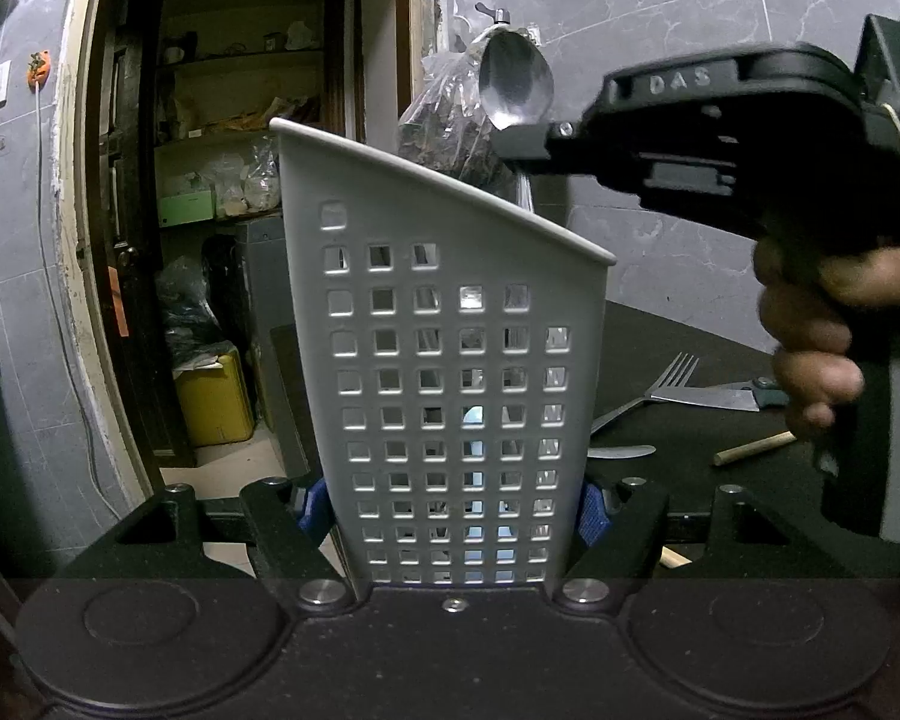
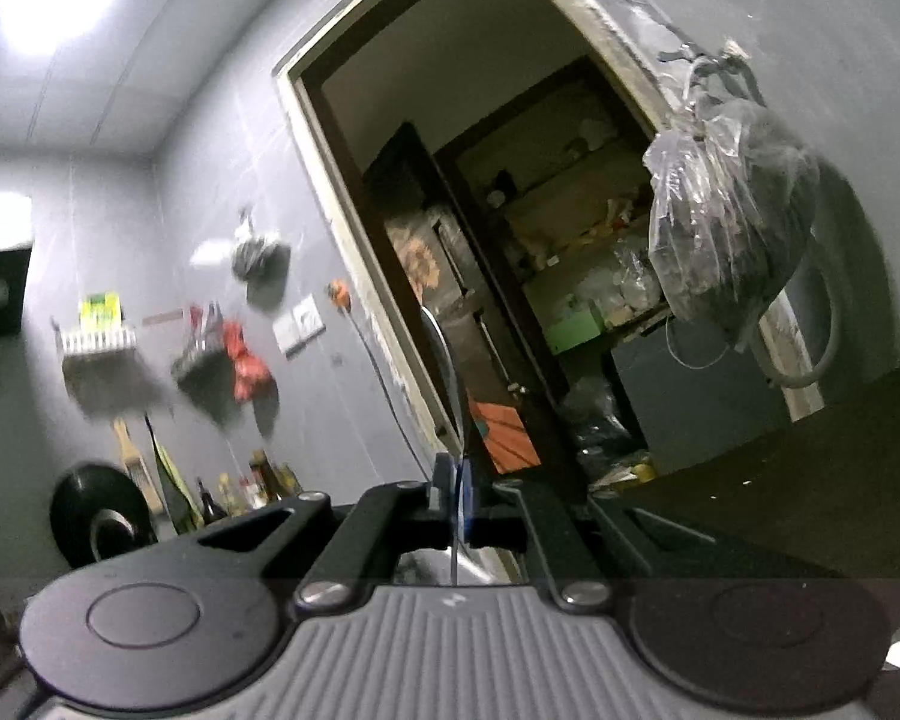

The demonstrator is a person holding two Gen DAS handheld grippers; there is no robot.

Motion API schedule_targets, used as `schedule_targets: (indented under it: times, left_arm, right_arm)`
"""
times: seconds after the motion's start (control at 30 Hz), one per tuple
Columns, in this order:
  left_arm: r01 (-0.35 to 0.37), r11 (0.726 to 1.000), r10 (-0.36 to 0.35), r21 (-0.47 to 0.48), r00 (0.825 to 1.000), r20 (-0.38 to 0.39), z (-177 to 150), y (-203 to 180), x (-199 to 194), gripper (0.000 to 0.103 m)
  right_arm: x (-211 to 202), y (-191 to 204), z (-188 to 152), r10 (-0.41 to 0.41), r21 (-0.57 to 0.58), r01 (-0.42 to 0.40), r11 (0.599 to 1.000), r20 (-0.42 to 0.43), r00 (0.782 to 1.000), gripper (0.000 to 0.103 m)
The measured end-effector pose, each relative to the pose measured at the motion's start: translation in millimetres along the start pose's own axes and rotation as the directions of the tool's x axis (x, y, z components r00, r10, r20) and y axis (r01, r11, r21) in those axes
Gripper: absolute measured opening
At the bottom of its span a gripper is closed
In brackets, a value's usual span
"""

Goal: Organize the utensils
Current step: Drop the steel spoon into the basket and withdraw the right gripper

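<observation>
My left gripper is shut on a grey perforated utensil holder, its blue pads pressing both side walls near the base. The holder stands upright with a slanted rim. Above and to the right of that rim, my right gripper holds a metal spoon by the handle, bowl up; a hand grips the tool's handle. In the right wrist view the right gripper is shut on the spoon, seen edge-on and standing upward between the pads. The view is tilted.
On the black table behind the holder lie a fork, a knife, another flat utensil and a wooden stick. A plastic bag hangs on the tiled wall beside an open doorway to a storeroom.
</observation>
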State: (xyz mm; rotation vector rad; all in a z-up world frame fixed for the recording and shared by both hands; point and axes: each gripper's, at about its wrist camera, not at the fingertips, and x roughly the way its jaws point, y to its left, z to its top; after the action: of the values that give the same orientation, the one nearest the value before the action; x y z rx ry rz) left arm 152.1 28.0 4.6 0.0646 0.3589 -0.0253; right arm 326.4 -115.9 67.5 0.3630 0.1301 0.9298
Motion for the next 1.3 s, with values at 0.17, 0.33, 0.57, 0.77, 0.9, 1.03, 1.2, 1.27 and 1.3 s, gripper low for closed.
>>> schedule_targets:
  times: [0.17,0.33,0.57,0.77,0.9,1.03,1.2,1.27,1.3]
  left_arm:
    - [0.0,1.0,0.0,0.0,1.0,0.0,0,0,0,0.075]
    - [0.0,1.0,0.0,0.0,1.0,0.0,0,0,0,0.075]
    - [0.001,1.0,-0.001,0.0,1.0,0.0,0,0,0,0.075]
    - [0.001,1.0,-0.001,0.0,1.0,0.001,0,0,0,0.075]
    - [0.001,1.0,-0.001,0.001,1.0,0.0,0,0,0,0.075]
    - [0.0,1.0,0.0,0.0,1.0,0.0,0,0,0,0.075]
    - [0.0,1.0,0.0,0.0,1.0,0.0,0,0,0,0.075]
    - [-0.002,1.0,0.002,0.001,1.0,0.0,-1,-1,0,0.075]
    - [-0.002,1.0,0.002,0.001,1.0,-0.001,-1,-1,0,0.075]
  right_arm:
    - [-9,15,-7,-0.019,-0.077,0.015,0.997,-0.047,0.999,0.003]
    - [-14,22,-13,-0.03,-0.097,0.022,0.995,-0.083,0.996,0.003]
    - [-22,26,-12,-0.039,-0.113,0.025,0.993,-0.122,0.992,0.023]
    - [-47,31,-12,-0.07,-0.133,0.053,0.99,-0.124,0.99,0.053]
    - [-72,28,-11,-0.11,-0.106,0.1,0.989,-0.087,0.99,0.071]
    - [-100,25,-16,-0.176,-0.084,0.171,0.982,-0.059,0.983,0.084]
    - [-130,25,-29,-0.241,-0.059,0.238,0.97,-0.063,0.968,0.096]
    - [-140,25,-36,-0.263,-0.046,0.26,0.964,-0.07,0.962,0.1]
    - [-146,25,-40,-0.272,-0.037,0.27,0.962,-0.073,0.96,0.101]
